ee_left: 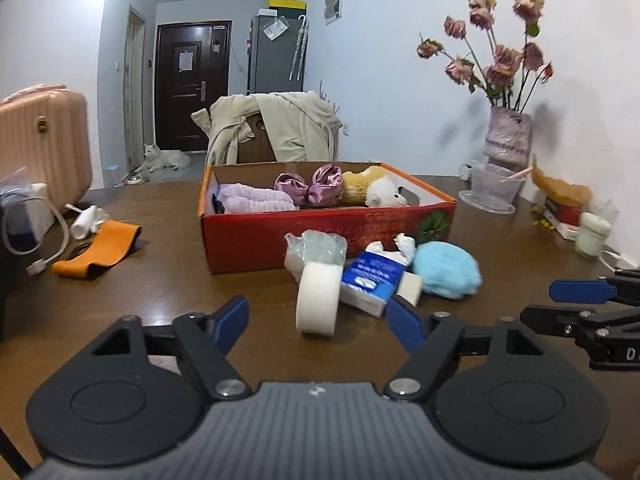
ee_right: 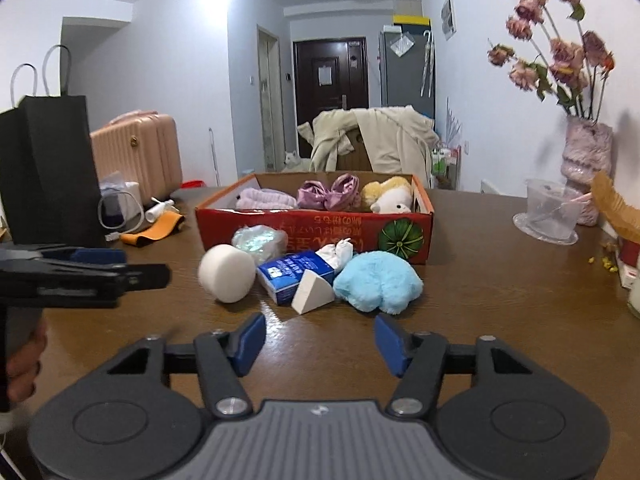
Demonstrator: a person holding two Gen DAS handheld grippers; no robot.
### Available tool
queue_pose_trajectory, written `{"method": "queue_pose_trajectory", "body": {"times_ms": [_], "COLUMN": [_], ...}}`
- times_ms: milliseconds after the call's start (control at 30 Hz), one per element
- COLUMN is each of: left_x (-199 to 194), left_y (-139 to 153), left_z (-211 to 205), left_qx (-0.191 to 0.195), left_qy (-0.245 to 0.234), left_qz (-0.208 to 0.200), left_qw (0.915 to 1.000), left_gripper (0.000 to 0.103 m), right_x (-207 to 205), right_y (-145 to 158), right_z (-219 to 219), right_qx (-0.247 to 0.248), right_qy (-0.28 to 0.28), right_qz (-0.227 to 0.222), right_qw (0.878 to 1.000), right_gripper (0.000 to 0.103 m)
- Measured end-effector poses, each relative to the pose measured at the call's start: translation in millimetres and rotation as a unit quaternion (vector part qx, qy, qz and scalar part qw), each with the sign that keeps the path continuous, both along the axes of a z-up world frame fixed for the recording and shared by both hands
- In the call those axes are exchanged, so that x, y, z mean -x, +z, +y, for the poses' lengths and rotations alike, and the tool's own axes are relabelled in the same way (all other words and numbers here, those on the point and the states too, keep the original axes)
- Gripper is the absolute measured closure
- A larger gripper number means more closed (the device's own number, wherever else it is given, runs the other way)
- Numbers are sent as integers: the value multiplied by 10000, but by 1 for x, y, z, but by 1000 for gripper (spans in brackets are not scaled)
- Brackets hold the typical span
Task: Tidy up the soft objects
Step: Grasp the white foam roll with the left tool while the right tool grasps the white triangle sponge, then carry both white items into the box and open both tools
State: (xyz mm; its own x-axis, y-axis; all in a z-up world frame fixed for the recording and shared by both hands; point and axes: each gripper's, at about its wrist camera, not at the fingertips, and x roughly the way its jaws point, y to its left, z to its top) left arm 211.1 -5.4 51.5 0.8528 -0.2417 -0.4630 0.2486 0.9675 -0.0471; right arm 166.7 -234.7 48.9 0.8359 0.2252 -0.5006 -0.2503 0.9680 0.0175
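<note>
White round sponge (ee_left: 317,300) stood on edge on the table (ee_left: 160,280), just ahead of the left gripper (ee_left: 316,322), near the red box (ee_left: 280,236). Both grippers' jaws were spread and empty; right gripper (ee_right: 320,340) lay farther right.

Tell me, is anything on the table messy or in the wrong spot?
Yes. Several soft things lie outside the red box, bunched against its front: a round white sponge, a crinkly plastic packet, a blue tissue pack, a white wedge sponge and a fluffy blue puff. The tissue pack's tissue sticks out crumpled.
</note>
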Motion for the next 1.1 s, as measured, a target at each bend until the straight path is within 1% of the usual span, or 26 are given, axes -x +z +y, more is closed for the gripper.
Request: {"method": "queue_pose_trajectory", "body": {"times_ms": [33,67,133,200,267,300,333,367,400,467,667,767,833,1000,1100], "left_x": [-11,-21,-39,-51,-61,-64,-67,-68,-69,-70,-71,-66,-57,-25,-22], "left_y": [-4,-7,-14,-19,-25,-28,-30,-32,-32,-32,-31,-29,-23,2,14], "left_z": [-3,-6,-10,-9,-7,-5,-4,-1,3,6,3,1,1,1,-2], "left_qx": [-32,-47,-54,29,121,150,197,258,347,447,433,292,218,324,336], "left_qy": [-10,-13,-31,-38,-20,-2,-3,-23,-31,-48,-88,-62,-69,-140,-164], "left_qz": [32,64,114,131,212,275,325,367,383,422,444,391,297,1,-48], "left_qw": [10000,10000,9999,9999,9997,9995,9993,9990,9987,9981,9980,9988,9993,9994,9993], "left_gripper": [27,30,41,45,54,64,70,71,72,73,74,74,74,74,74], "right_x": [-12,-21,-44,-64,-84,-93,-102,-110,-116,-124,-128,-122,-111,-80,-76], "right_y": [-3,-4,-9,-15,-21,-23,-27,-31,-34,-41,-42,-36,-27,-3,3], "right_z": [2,3,10,16,22,24,26,27,28,28,28,26,22,-3,-12], "right_qx": [24,39,92,184,264,278,283,285,287,264,153,95,25,-347,-413], "right_qy": [18,64,205,352,467,504,550,576,593,640,726,775,839,732,596], "right_qz": [43,71,112,106,141,175,214,272,325,411,438,397,296,-2,-76], "right_qw": [10000,9999,9997,9992,9985,9982,9979,9976,9973,9968,9963,9962,9960,9967,9973], "right_gripper": [47,49,51,54,58,60,64,68,70,80,85,86,86,86,86]}}
